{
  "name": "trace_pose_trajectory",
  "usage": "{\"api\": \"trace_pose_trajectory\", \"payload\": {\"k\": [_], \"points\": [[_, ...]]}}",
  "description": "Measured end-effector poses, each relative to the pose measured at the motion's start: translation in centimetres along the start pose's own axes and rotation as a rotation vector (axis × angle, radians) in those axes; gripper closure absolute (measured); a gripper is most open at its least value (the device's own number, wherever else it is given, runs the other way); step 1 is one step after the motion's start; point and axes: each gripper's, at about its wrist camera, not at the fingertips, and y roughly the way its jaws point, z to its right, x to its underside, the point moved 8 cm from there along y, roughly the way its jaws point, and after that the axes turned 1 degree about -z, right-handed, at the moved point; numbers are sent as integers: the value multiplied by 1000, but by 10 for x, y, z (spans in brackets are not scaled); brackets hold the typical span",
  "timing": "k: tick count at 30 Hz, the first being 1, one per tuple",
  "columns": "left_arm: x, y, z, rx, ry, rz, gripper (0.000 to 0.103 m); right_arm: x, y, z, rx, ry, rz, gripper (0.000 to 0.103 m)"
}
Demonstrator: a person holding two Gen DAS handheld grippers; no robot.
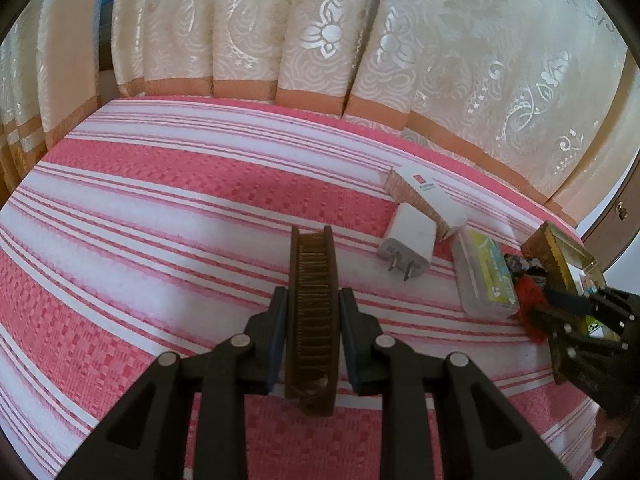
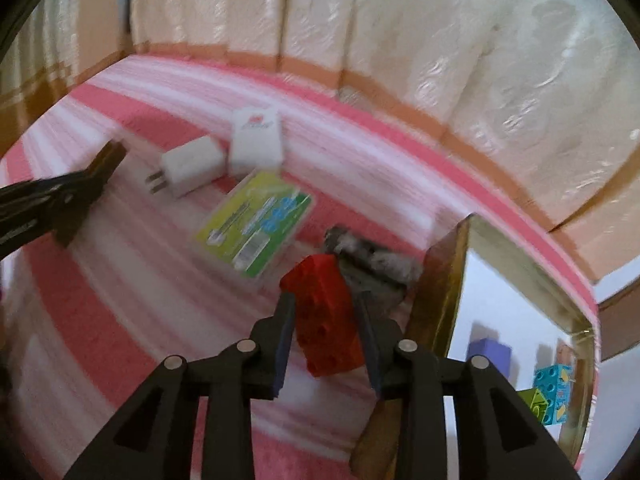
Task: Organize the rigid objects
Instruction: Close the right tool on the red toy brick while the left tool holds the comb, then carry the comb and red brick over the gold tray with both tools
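**Surroundings: Bed Surface and Curtain**

The lower field is covered by a pink-and-white striped bedspread (image 1: 168, 184). From 9 to 3 o'clock, a cream curtain (image 1: 328, 32) with shiny floral motifs and an orange hem band is hung. Soft daylight is diffused through it. Wooden furniture (image 1: 624, 208) is glimpsed at 3 o'clock.

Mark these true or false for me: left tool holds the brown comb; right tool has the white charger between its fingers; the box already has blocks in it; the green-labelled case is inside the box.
1. The left tool holds the brown comb. True.
2. The right tool has the white charger between its fingers. False: a red block is there; the charger lies on the striped cloth.
3. The box already has blocks in it. True.
4. The green-labelled case is inside the box. False: it lies on the cloth.
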Motion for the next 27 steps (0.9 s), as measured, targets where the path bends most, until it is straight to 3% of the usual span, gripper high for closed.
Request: {"api": "trace_pose_trajectory", "payload": {"k": [3,8,11,17,20,25,27], "points": [[0,-3,1,11,1,5,79,4,-1,-4,-55,-78,-51,68],[1,-2,0,14,-9,-3,79,-6,5,-2,-111,-48,-80,65],[1,-1,0,14,-12,-8,79,5,18,-4,-122,-46,-174,65],[1,-1,2,15,-4,-5,79,9,15,0,-93,5,-81,74],[-1,-4,3,35,-12,12,79,7,-1,-2,-193,77,-10,78],[-10,-17,8,50,-1,94,79,2,-39,5,-331,243,220,78],[-14,-22,10,50,3,134,79,4,-47,10,-344,311,315,78]]}}
